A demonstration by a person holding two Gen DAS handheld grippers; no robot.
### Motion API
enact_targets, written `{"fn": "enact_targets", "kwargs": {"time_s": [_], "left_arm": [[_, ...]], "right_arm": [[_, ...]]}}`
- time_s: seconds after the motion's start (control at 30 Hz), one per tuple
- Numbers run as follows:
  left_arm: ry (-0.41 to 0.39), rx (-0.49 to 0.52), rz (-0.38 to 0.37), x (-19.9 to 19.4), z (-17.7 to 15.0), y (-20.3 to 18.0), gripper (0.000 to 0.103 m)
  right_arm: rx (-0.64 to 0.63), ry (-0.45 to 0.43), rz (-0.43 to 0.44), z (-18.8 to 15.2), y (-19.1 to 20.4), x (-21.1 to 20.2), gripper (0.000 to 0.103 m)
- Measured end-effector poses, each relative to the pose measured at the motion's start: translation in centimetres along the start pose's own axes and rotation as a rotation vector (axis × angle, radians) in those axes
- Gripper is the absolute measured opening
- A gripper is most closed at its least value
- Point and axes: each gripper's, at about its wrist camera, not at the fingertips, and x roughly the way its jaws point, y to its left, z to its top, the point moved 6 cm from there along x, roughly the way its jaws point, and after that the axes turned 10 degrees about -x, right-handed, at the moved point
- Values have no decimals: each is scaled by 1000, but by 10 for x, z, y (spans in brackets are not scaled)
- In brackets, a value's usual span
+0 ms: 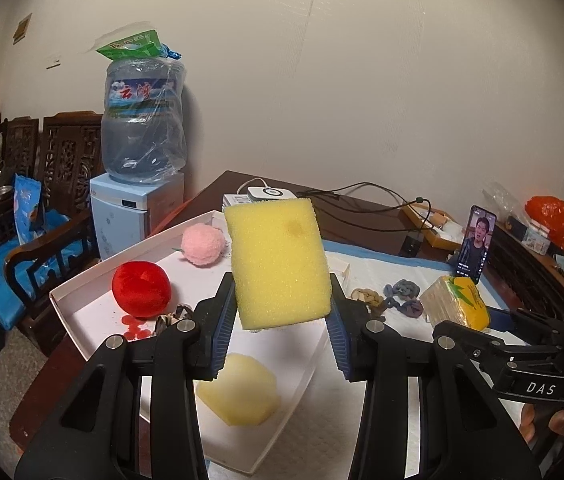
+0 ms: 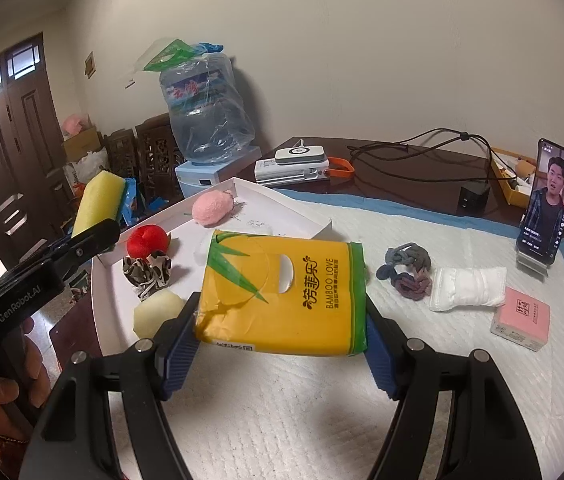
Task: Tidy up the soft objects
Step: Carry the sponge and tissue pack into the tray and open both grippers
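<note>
Item one: my left hand-held gripper (image 1: 282, 312), clamped on a yellow sponge (image 1: 280, 262); the sponge stands upright between the blue pads and is held in the air above the white tray (image 1: 82, 280).

Item two: my right hand-held gripper (image 2: 282, 344), clamped on a yellow tissue pack (image 2: 282, 296) printed "BAMBOO LOVE", gripped by its two sides and carried above the white quilted pad (image 2: 282, 412) that covers the counter (image 2: 401, 184).

Item three: white tray, at the left end of the counter. In it I count a red plush ball (image 1: 141, 289), a pink fluffy ball (image 1: 202, 246) toward the far corner, a patterned scrunchie (image 2: 146, 273) just beside the red ball, and a pale yellow sponge block (image 1: 238, 390) at the near end.

Item four: loose on the pad, right of the tray: a grey-blue knotted cloth ring (image 2: 405, 270), a folded white cloth (image 2: 467, 289) touching it, and a small pink box (image 2: 521, 318) near the cloth. The left view also shows a tan braided piece (image 1: 367, 298) beside the ring.

Item five: at the back, a phone (image 2: 547, 208) on a stand with its screen lit, black cables (image 2: 421, 148), and a water dispenser (image 1: 138, 204) with its bottle beyond the counter.
</note>
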Motion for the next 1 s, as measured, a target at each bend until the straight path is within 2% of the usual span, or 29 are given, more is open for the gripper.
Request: {"fn": "enact_targets", "kwargs": {"time_s": [0.5,0.73,0.9,1.0], "left_arm": [[-16,-14,29,-2,11,26,42],[-23,-6,78,6,28,47,42],[48,-55,44,29,33,56,42],[65,-44,56,42,30,55,42]], "right_arm": [[-48,-5,9,28,17,22,73],[-22,1,28,44,14,42,73],[22,7,65,54,16,63,73],[35,19,76,60,22,82,73]]}}
